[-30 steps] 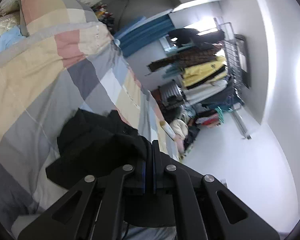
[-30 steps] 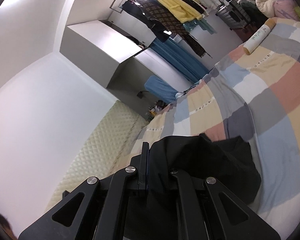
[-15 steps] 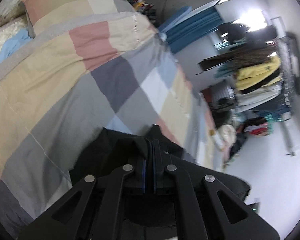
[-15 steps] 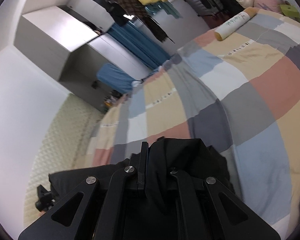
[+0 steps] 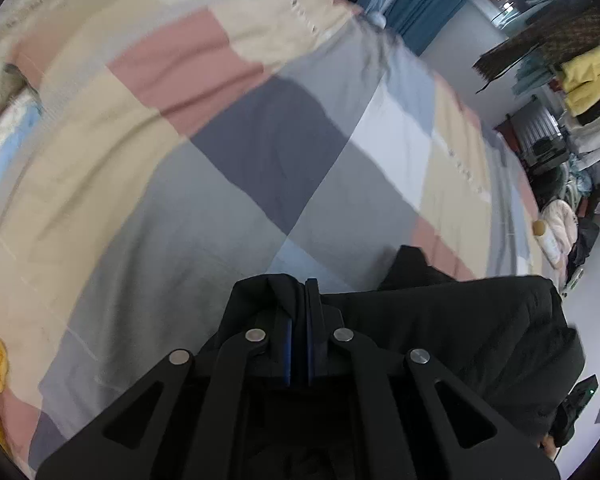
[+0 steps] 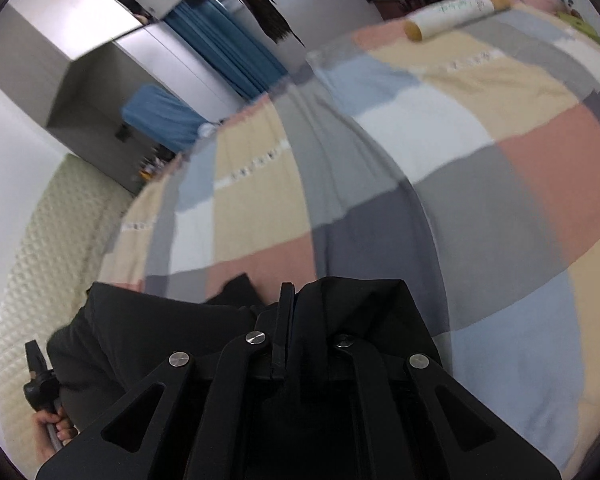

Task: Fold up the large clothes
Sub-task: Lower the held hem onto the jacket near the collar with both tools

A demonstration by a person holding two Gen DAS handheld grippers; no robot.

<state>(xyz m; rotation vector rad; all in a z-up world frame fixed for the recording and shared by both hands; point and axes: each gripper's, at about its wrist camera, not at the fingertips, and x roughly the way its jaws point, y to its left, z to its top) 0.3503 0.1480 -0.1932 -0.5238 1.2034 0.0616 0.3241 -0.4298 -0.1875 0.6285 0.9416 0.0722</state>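
Observation:
A black garment point(image 5: 452, 332) hangs stretched between my two grippers, low over a checked bedspread point(image 5: 260, 152). My left gripper point(image 5: 299, 292) is shut on one corner of the garment, with cloth bunched over its left finger. In the right wrist view the same black garment point(image 6: 148, 332) runs off to the left, and my right gripper point(image 6: 292, 300) is shut on its other corner, cloth draped over the right finger. A hand point(image 6: 50, 426) holding the other gripper's handle shows at the lower left there.
The checked bedspread point(image 6: 440, 168) of pink, beige, grey and blue squares fills both views. A white cylinder point(image 6: 452, 14) lies at the bed's far edge. A clothes rack with a yellow garment point(image 5: 588, 80) stands beyond the bed. A padded headboard point(image 6: 40, 240) is at the left.
Both grippers have swung downward toward the bed with the black garment held between them; the views now point at the bedspread, and the garment is pulled out wider.

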